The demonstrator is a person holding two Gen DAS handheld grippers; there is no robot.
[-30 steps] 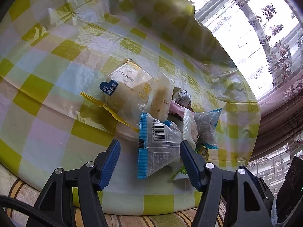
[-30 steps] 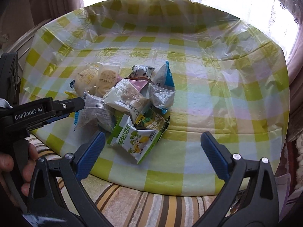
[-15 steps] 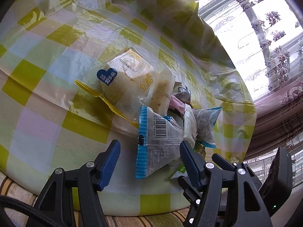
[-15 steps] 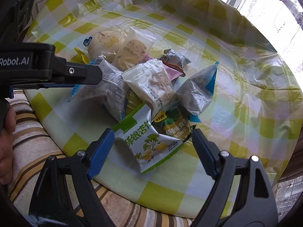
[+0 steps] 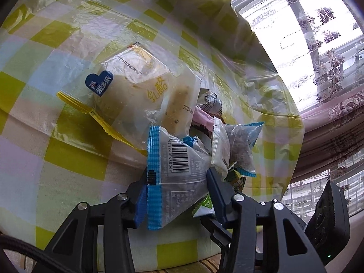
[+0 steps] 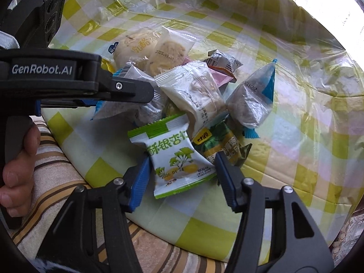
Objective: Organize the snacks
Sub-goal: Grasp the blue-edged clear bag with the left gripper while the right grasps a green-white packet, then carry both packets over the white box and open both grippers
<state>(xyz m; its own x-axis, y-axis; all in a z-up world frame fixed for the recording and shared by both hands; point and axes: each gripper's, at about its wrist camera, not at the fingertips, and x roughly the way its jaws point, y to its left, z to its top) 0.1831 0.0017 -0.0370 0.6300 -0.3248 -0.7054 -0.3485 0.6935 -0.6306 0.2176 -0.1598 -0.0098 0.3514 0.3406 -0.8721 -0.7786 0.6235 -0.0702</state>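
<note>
Green-and-white snack packet [image 6: 179, 159] is bracketed, long axis along the right gripper's [image 6: 182, 177] just-narrowing fingers [image 6: 138, 182]; left gripper [image 5: 177, 188] clamps blue-edged packet [image 5: 173, 173].

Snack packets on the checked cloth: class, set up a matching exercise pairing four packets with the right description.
Column 1:
1 blue-edged barcode packet
2 green-and-white packet
3 pink packet
4 heart-logo packet

Column 2:
a between the right gripper jaws
b yellow-edged
c mostly buried in the pile
d between the left gripper jaws

Pairs: 1-d, 2-a, 3-c, 4-b
</note>
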